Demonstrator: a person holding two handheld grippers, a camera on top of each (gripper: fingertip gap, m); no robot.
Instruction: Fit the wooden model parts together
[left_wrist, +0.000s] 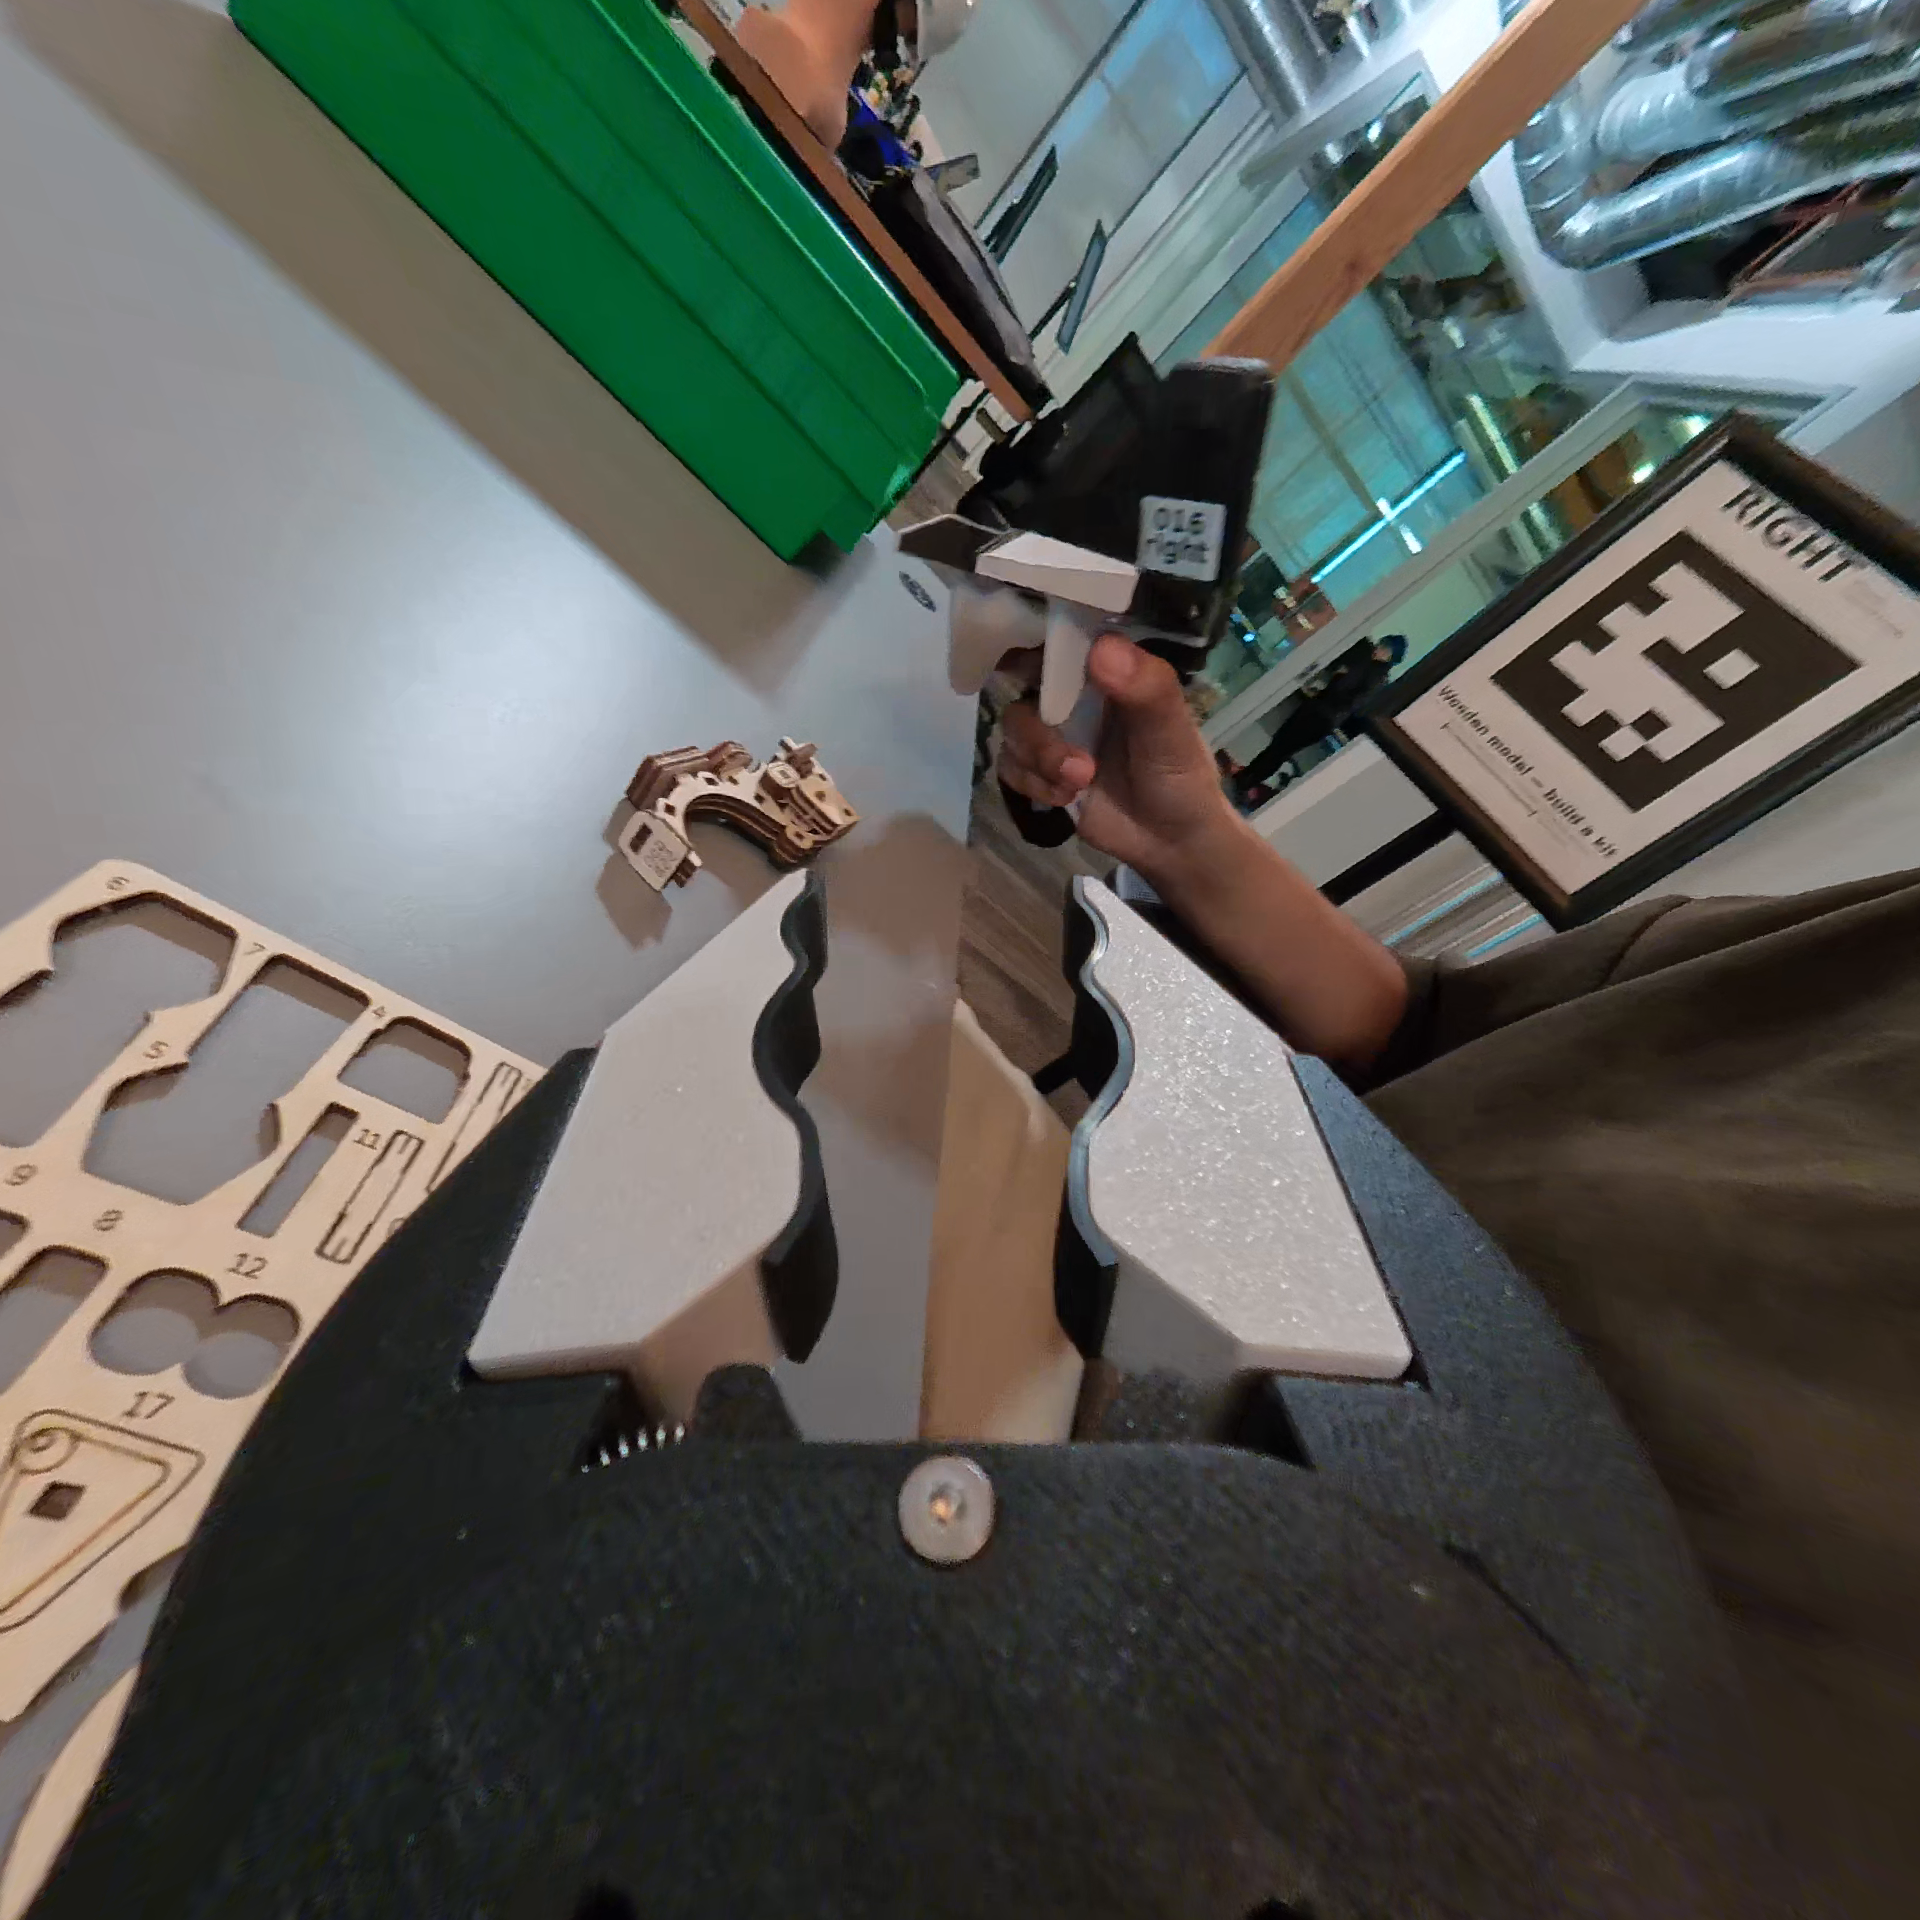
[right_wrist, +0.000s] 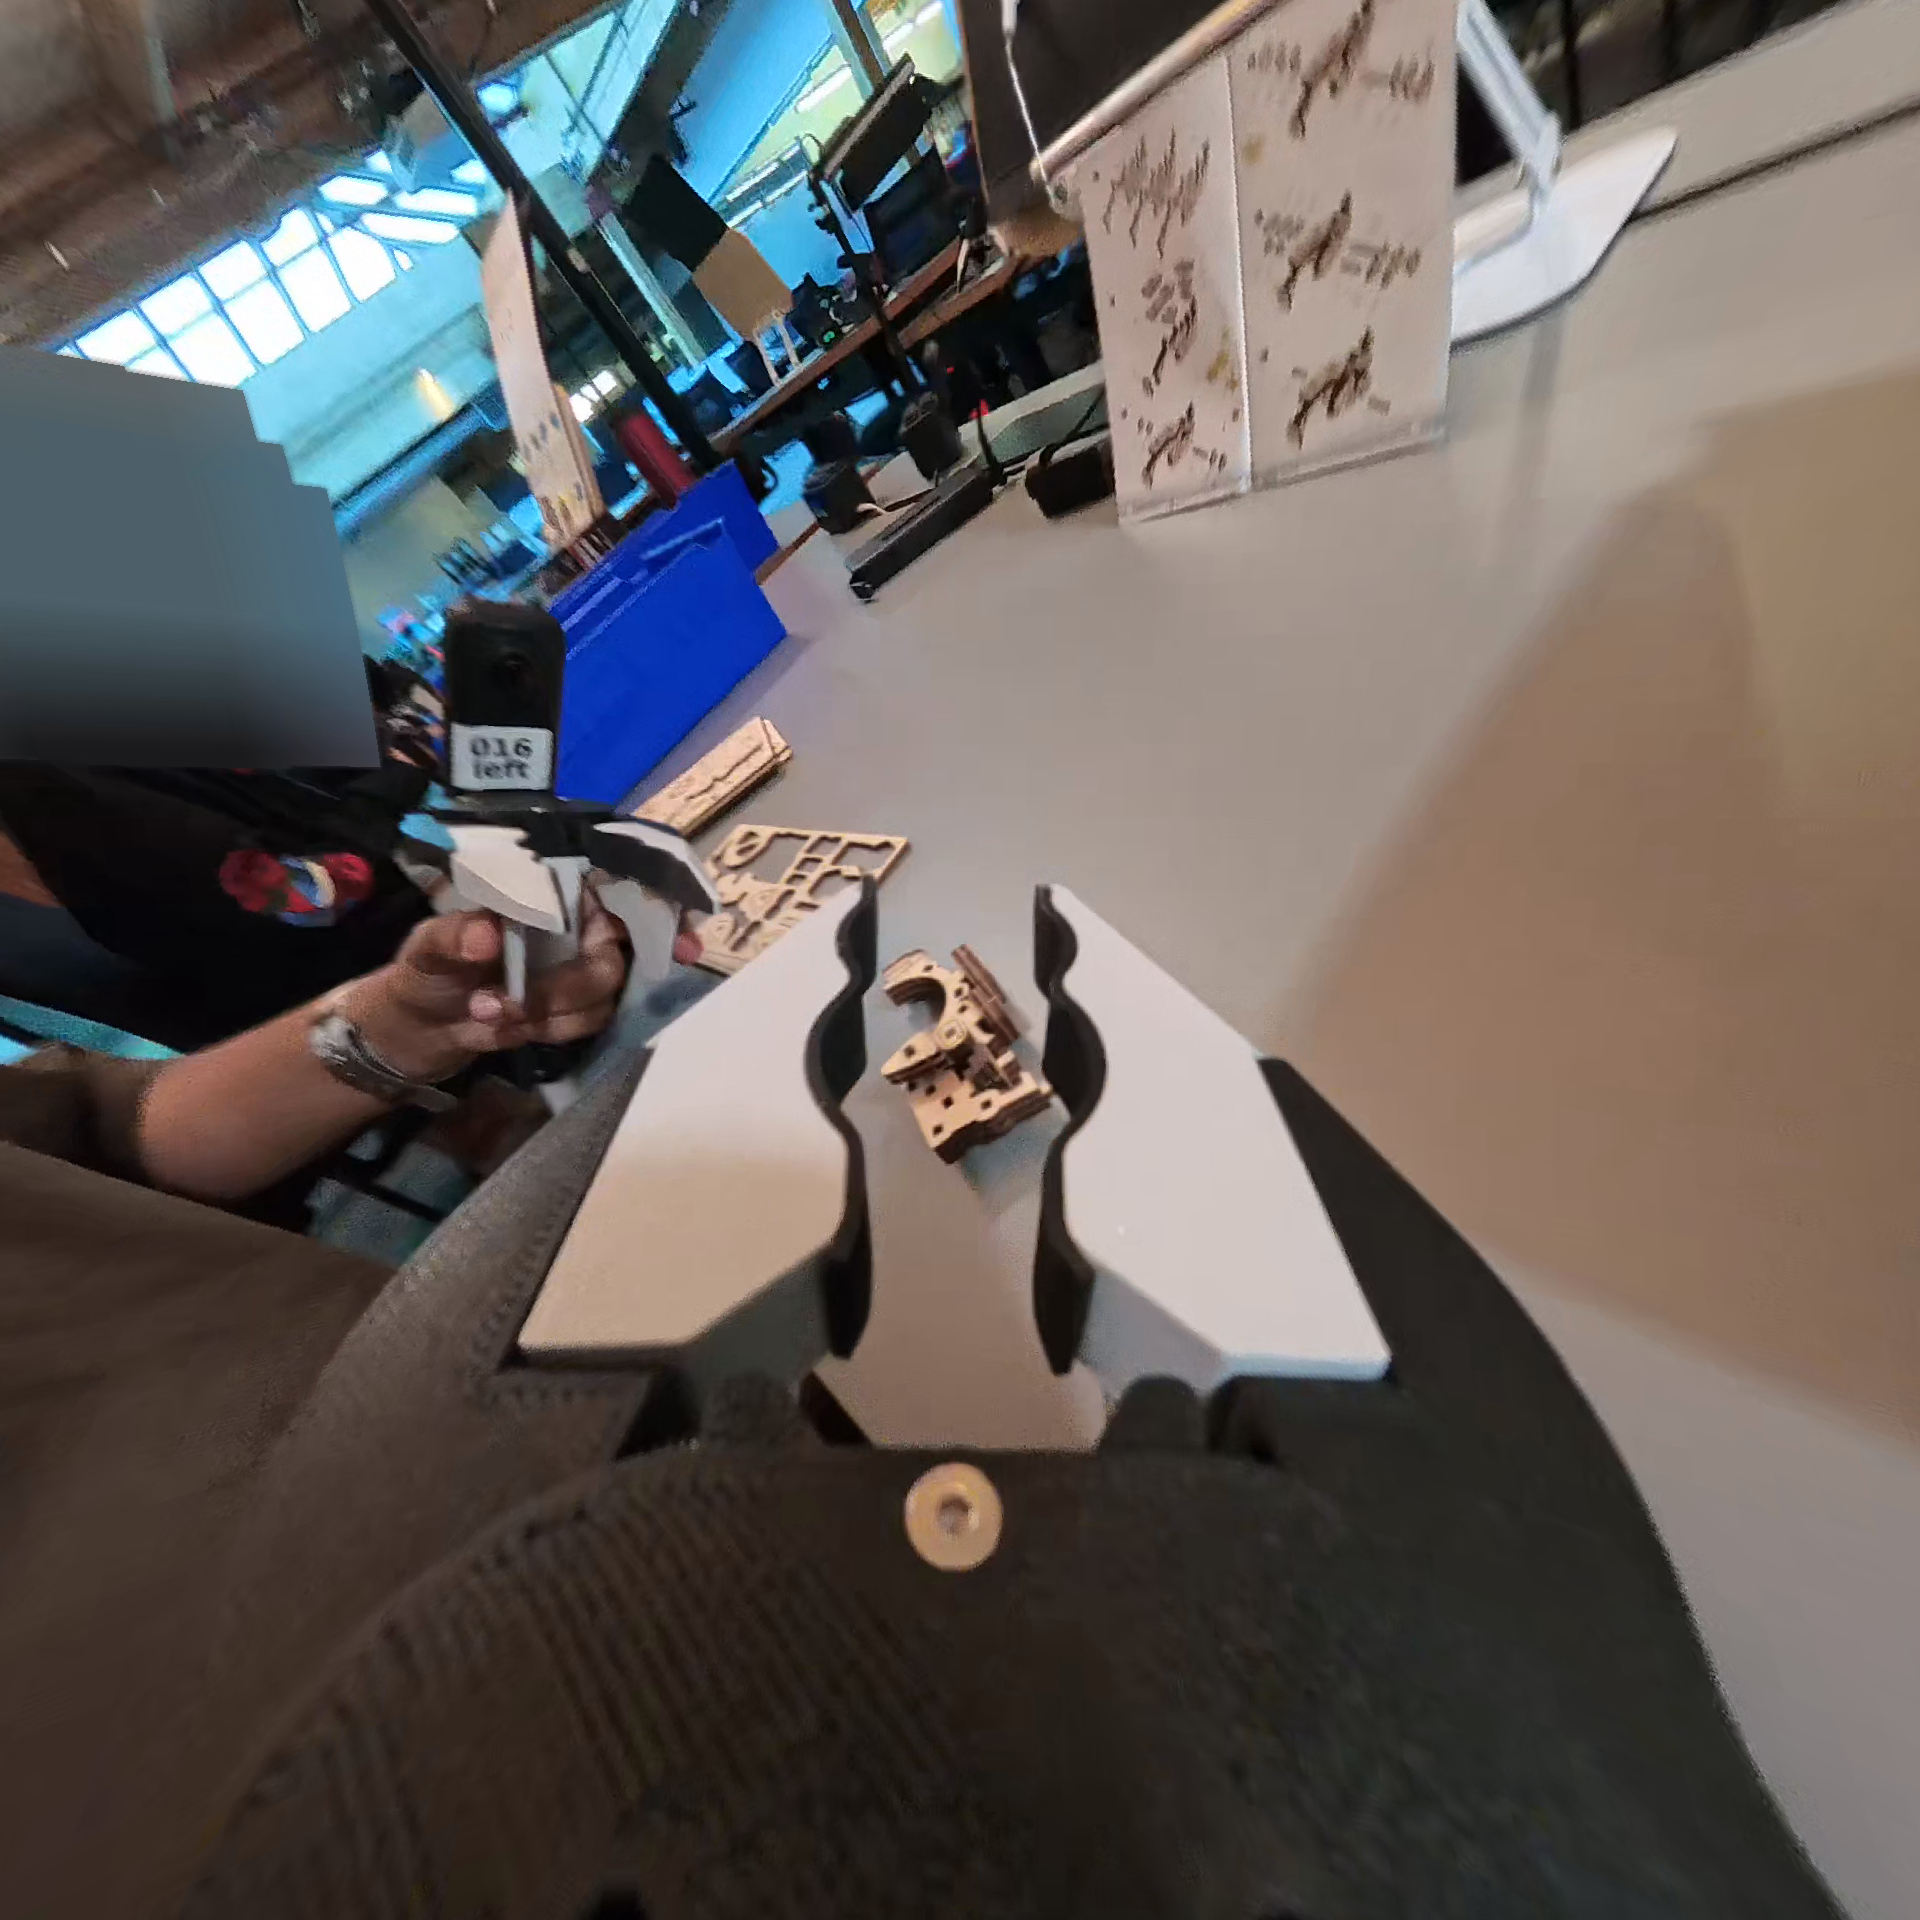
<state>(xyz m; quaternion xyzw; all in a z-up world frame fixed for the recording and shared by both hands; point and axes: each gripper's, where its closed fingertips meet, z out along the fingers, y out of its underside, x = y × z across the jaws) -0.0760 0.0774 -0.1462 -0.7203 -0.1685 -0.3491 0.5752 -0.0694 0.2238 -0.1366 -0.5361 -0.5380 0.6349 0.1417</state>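
A small part-built wooden model (left_wrist: 732, 810) lies on the grey table (left_wrist: 312, 623); it also shows in the right wrist view (right_wrist: 961, 1049). A flat wooden sheet (left_wrist: 177, 1164) with punched-out part holes lies at the left; it shows farther off in the right wrist view (right_wrist: 790, 883). My left gripper (left_wrist: 943, 894) is open and empty, raised near the table's edge, right of the model. My right gripper (right_wrist: 954, 902) is open and empty, held above the table with the model seen between its fingers. Each gripper shows in the other's view, the right (left_wrist: 1039, 582) and the left (right_wrist: 623, 883).
A green bin (left_wrist: 644, 249) stands at the table's back. A blue bin (right_wrist: 665, 623), a second wooden sheet (right_wrist: 717, 774) and a white patterned box (right_wrist: 1268, 270) stand beyond the model. A framed marker sign (left_wrist: 1683, 665) stands off the table. The person's torso is close by. My right fingertips sit around 15 cm from my left ones.
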